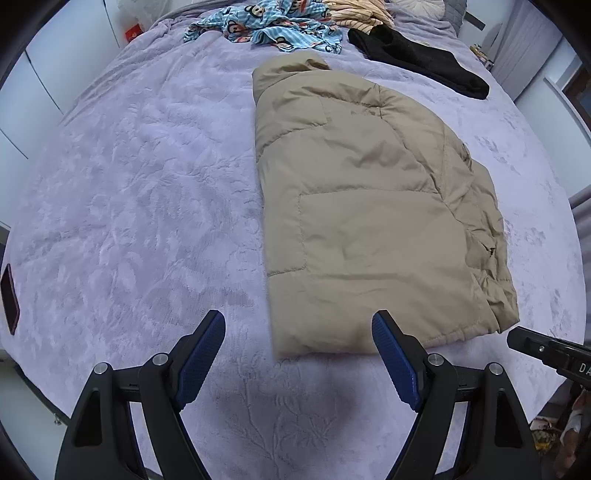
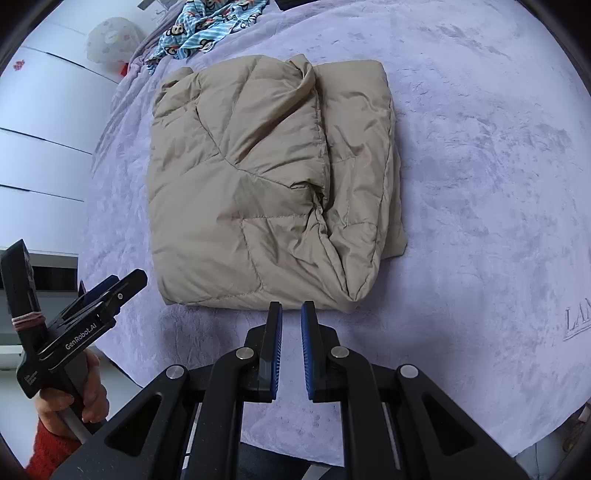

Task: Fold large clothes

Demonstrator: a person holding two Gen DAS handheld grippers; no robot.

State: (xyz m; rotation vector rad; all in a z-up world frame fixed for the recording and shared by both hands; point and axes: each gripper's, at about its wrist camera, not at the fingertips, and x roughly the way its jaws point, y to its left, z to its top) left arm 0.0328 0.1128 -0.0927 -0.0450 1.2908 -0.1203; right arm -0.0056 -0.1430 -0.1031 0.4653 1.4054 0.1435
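A beige padded jacket point(image 1: 365, 206) lies folded into a rough rectangle on the lilac bed cover point(image 1: 147, 192). My left gripper point(image 1: 299, 323) is open and empty, just short of the jacket's near left corner. In the right wrist view the jacket point(image 2: 266, 177) lies ahead, sleeves folded over its middle. My right gripper point(image 2: 291, 310) is nearly shut with a narrow gap, holds nothing, and sits just short of the jacket's near edge. The left gripper point(image 2: 110, 291) shows at the left, held in a hand. The right gripper's tip point(image 1: 524, 339) shows at the right edge of the left wrist view.
A blue cartoon-print garment point(image 1: 273, 26), a striped cloth point(image 1: 354, 14) and a black garment point(image 1: 421, 55) lie at the bed's far end. A dark phone point(image 1: 9, 295) lies at the left edge. White cabinets point(image 2: 37, 140) stand beside the bed.
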